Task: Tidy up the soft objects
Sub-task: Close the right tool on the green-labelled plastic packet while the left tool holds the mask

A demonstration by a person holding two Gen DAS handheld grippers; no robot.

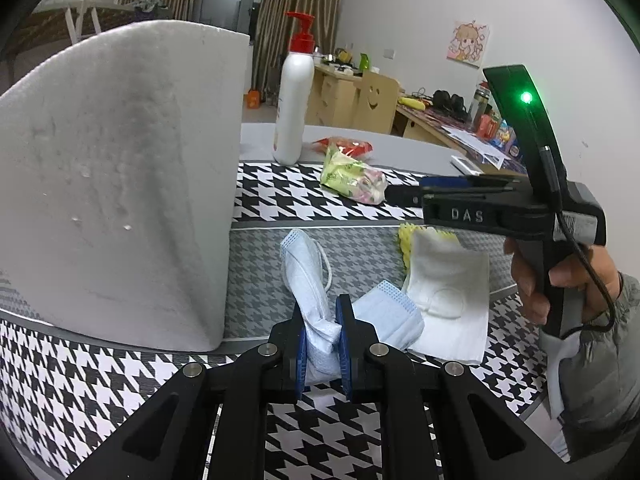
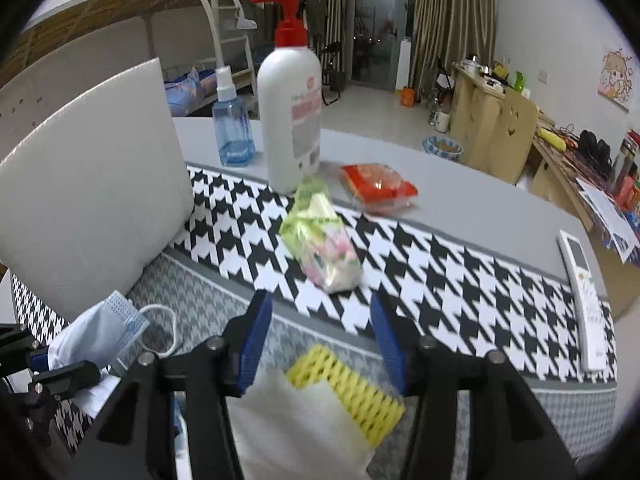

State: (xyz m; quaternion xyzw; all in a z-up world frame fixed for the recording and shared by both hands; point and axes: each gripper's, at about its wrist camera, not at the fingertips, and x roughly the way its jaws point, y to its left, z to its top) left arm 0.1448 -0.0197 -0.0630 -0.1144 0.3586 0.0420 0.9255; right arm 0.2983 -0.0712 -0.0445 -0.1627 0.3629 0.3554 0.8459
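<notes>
Looking from the left side, I see the white foam board (image 1: pixel 120 184) standing upright on the houndstooth mat (image 1: pixel 120 392) of the tabletop. Beside it, my left hand-held gripper (image 1: pixel 322 344) is nearly closed and pinches 1 face mask (image 1: pixel 310 280), whose ear loop hangs free behind it. A second face mask (image 1: pixel 394 314), folded, lies just to the right and touches the white cloth (image 1: pixel 448 296). Under this cloth the yellow foam net (image 2: pixel 360 392) sticks out.

My right hand-held gripper (image 2: pixel 320 332) hovers above the cloth and the net with its jaws about half open and nothing between them. Further back lie the green snack pack (image 2: pixel 320 248) and the red pack (image 2: pixel 376 188), near the pump bottle (image 2: pixel 290 112).

I judge the step in hand is to take the next soft piece with the right side. To do it well, I would lower straight over the cloth edge, close on cloth and net together only if they belong together, and keep the left grip steady so the mask does not slip.
</notes>
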